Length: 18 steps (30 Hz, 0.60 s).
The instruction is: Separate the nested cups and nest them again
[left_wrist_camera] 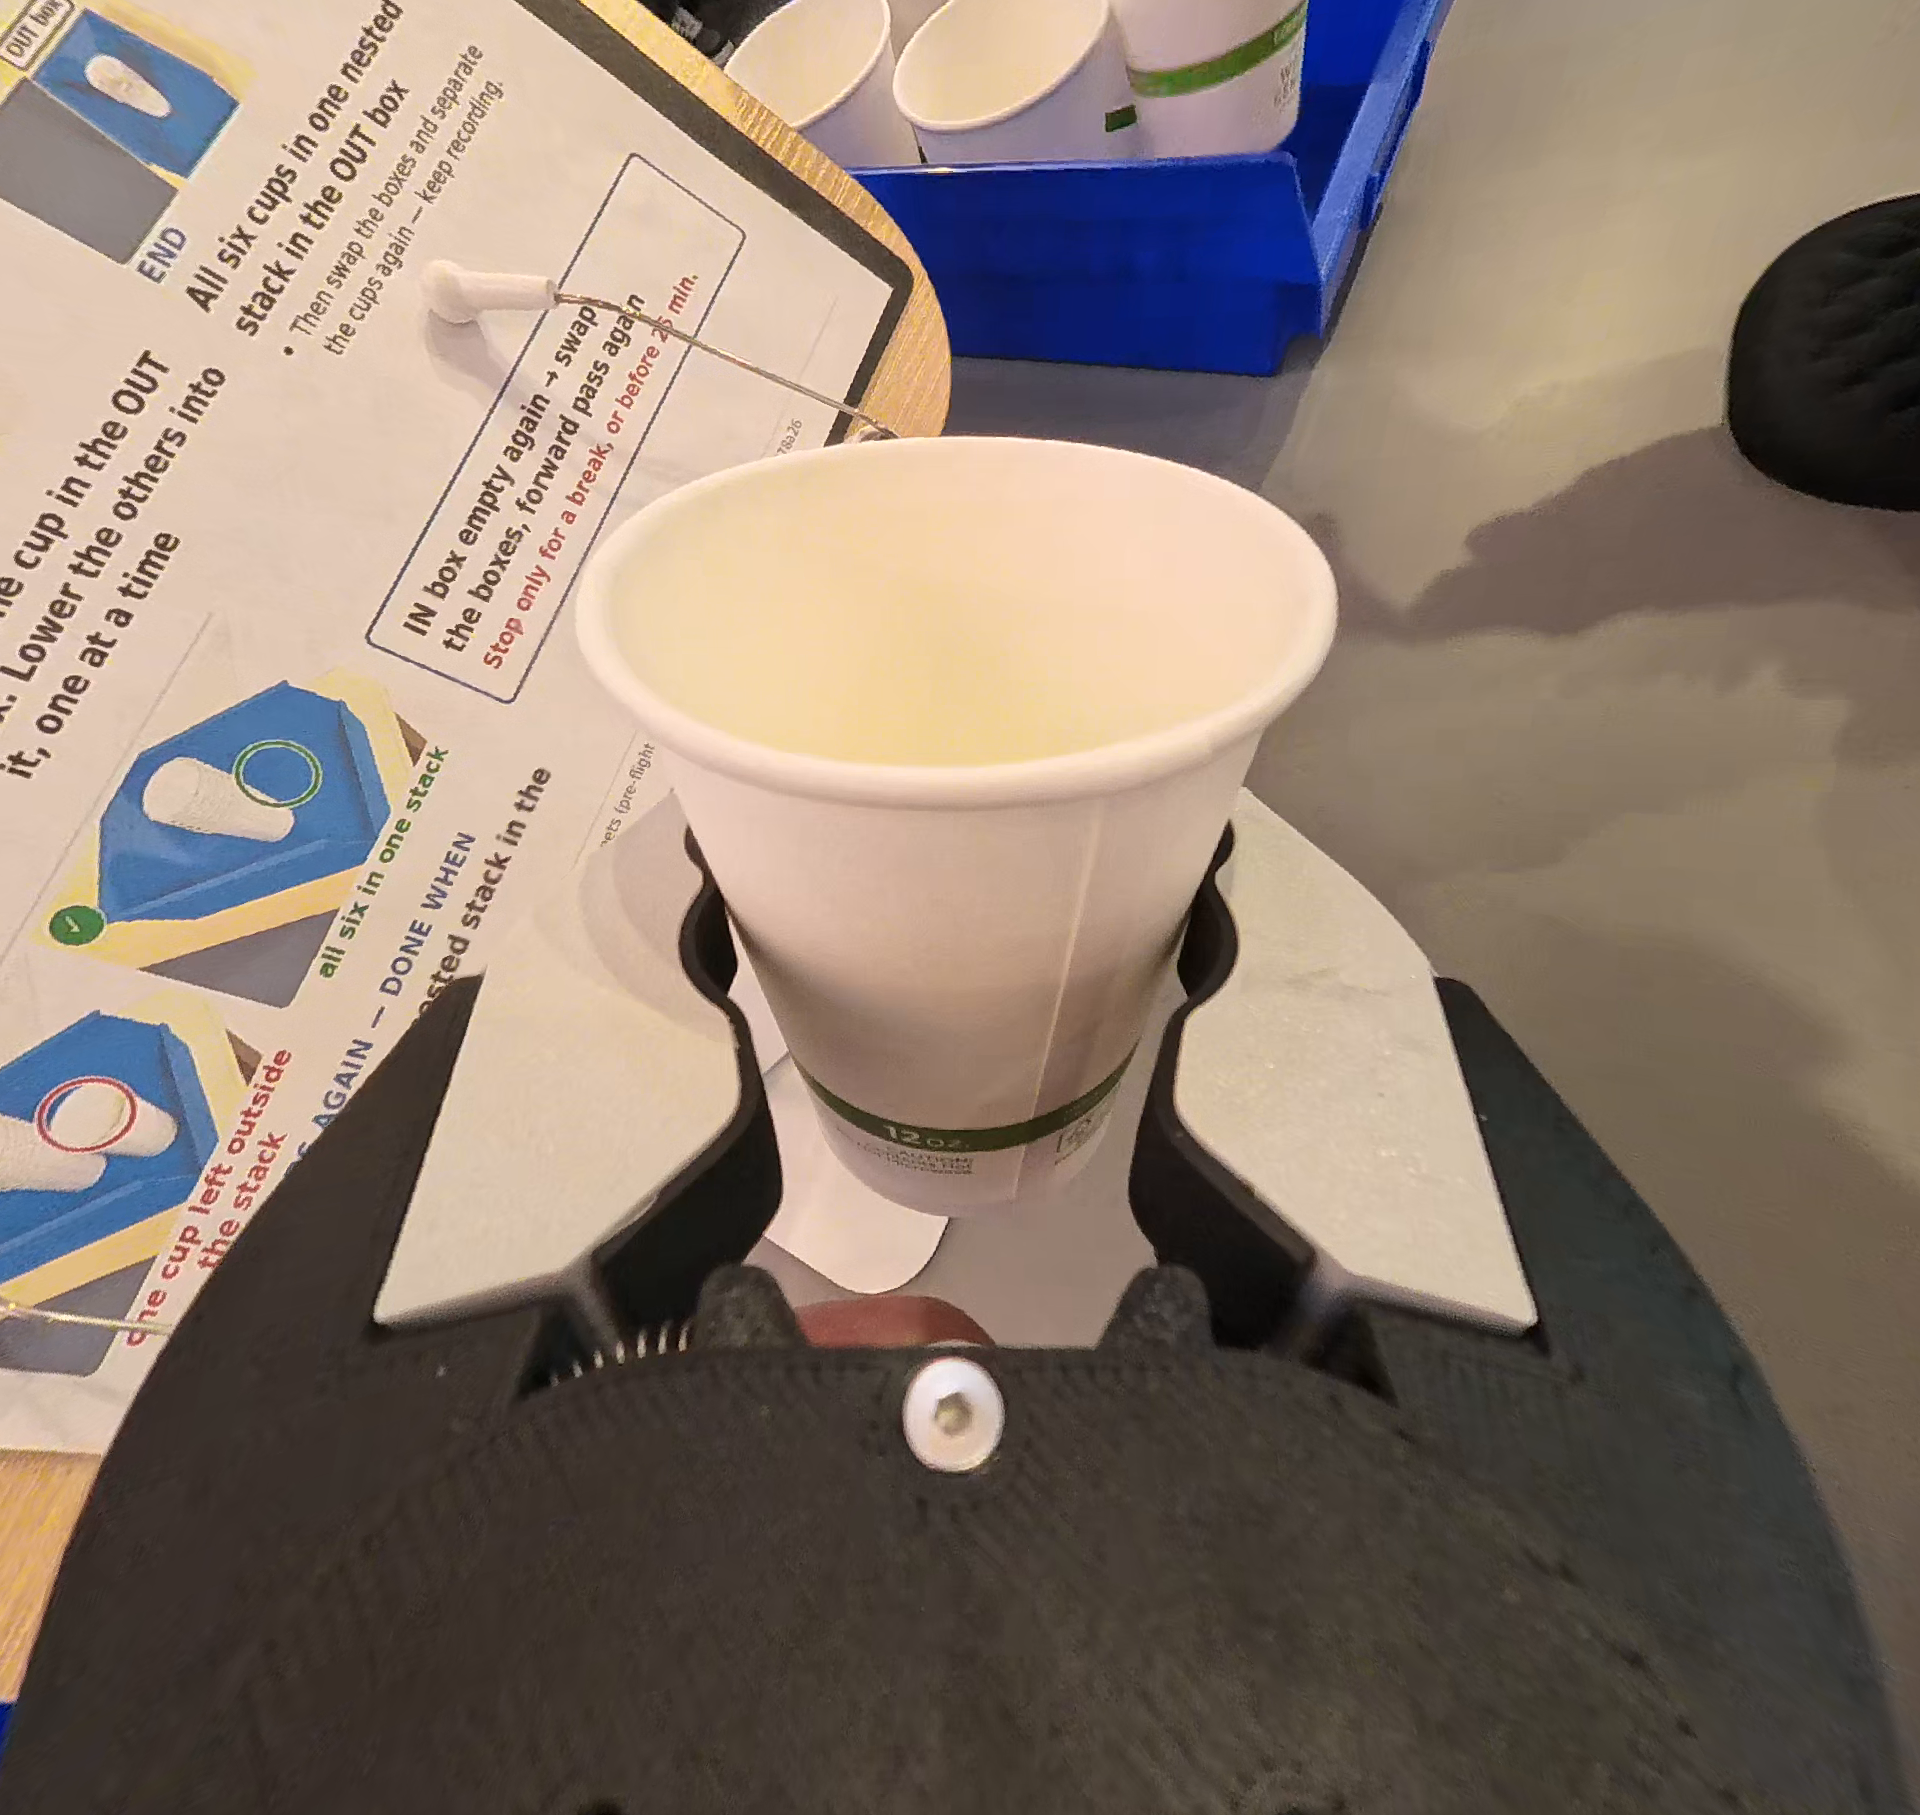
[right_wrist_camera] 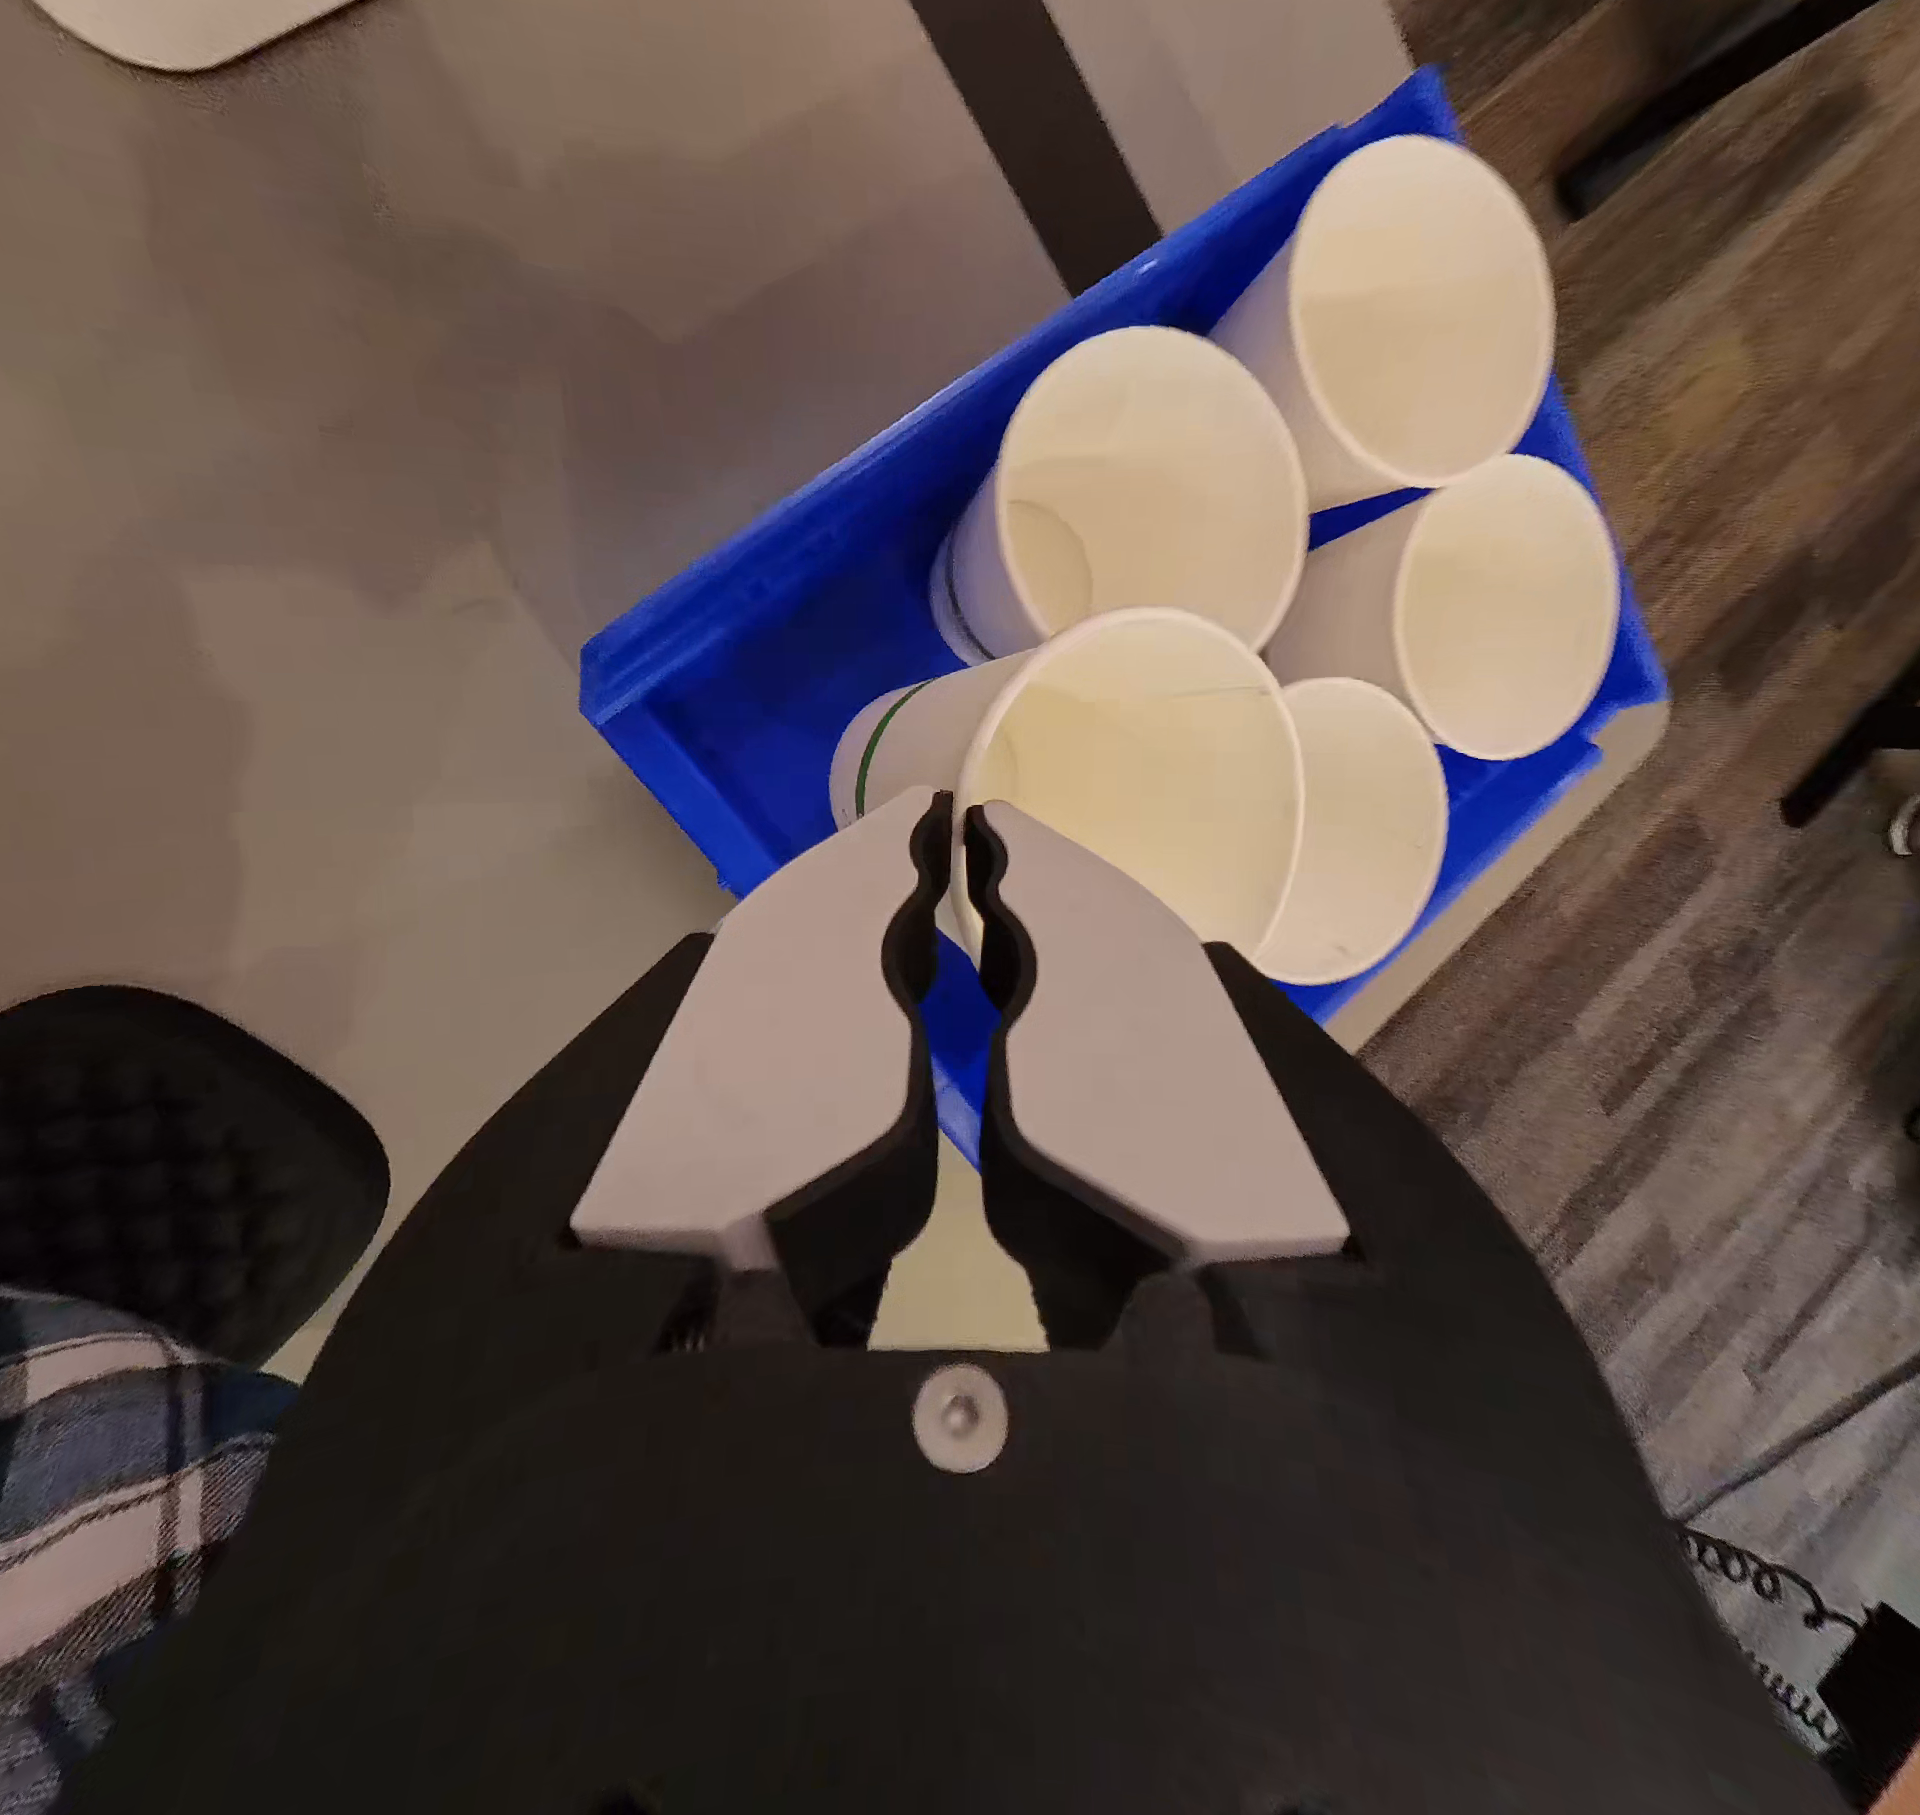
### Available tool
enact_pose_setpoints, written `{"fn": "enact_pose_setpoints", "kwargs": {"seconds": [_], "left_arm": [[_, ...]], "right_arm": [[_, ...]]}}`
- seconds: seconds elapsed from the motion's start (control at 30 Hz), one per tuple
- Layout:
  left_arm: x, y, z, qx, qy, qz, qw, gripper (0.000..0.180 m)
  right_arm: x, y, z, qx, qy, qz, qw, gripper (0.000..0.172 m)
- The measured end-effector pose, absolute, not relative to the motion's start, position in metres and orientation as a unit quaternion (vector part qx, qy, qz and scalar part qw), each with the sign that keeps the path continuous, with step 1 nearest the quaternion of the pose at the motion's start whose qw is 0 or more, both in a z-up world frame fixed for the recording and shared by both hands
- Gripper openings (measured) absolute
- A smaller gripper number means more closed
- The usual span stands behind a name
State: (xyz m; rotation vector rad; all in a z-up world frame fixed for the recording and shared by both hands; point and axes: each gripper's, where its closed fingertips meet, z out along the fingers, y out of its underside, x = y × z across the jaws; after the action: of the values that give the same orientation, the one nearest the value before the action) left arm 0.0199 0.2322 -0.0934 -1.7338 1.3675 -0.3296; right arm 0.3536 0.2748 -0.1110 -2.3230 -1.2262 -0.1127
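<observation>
Cup (left_wrist_camera: 956, 830) sits clamped in my left hand-held gripper (left_wrist_camera: 961, 892), near the bin (left_wrist_camera: 1143, 238); my right hand-held gripper (right_wrist_camera: 956, 820) pinches a cup's rim (right_wrist_camera: 971, 757) over the bin (right_wrist_camera: 727, 643).

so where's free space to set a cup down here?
Bare grey tabletop between the instruction sheet, the blue bin and the black object. In the right wrist view, tabletop left of the bin is also free. Crowded: the bin's cup end; its near-left corner is bare.

Matt paper cup (left_wrist_camera: 956, 726), glossy plastic bin (left_wrist_camera: 1143, 248)
</observation>
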Motion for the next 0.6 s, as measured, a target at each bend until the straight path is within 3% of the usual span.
{"fn": "enact_pose_setpoints", "kwargs": {"seconds": [0.6], "left_arm": [[0.021,0.231,-0.094,-0.696,0.553,-0.135,0.437,0.085]], "right_arm": [[0.313,0.257,-0.148,-0.843,-0.512,0.037,0.164,0.003]]}}
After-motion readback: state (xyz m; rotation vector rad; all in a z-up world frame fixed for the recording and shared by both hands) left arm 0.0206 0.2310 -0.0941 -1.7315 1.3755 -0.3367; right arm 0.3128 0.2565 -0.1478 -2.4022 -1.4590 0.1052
